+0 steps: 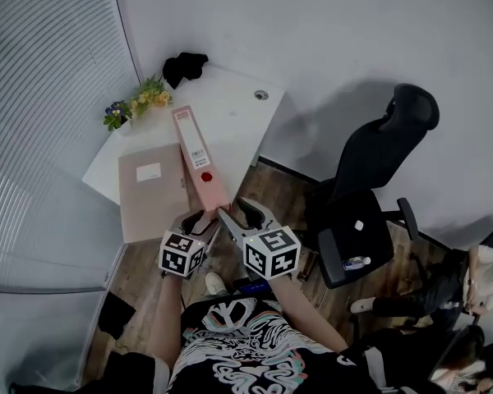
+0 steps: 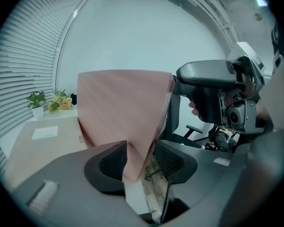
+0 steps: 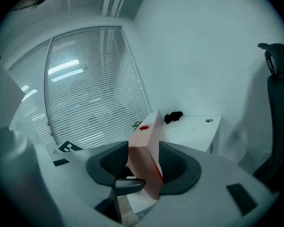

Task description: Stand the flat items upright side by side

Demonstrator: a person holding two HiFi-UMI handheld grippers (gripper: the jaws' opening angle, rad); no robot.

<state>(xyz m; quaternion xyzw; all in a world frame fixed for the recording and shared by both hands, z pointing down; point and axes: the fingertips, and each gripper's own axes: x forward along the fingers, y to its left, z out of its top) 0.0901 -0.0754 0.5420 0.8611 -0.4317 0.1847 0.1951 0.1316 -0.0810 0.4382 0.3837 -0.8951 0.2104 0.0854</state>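
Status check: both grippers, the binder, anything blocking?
Left gripper and right gripper both shut on pink binder, near end. Binder tilted, not yet upright. Beige folder flat on desk beside it. Nothing blocking.

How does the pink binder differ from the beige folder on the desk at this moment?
The pink binder is on edge, spine up, its near end clamped by the left gripper and right gripper; the beige folder lies flat on the desk, untouched. The binder is thick, with a red dot; the folder is thin, broad face up. Both carry a white label.
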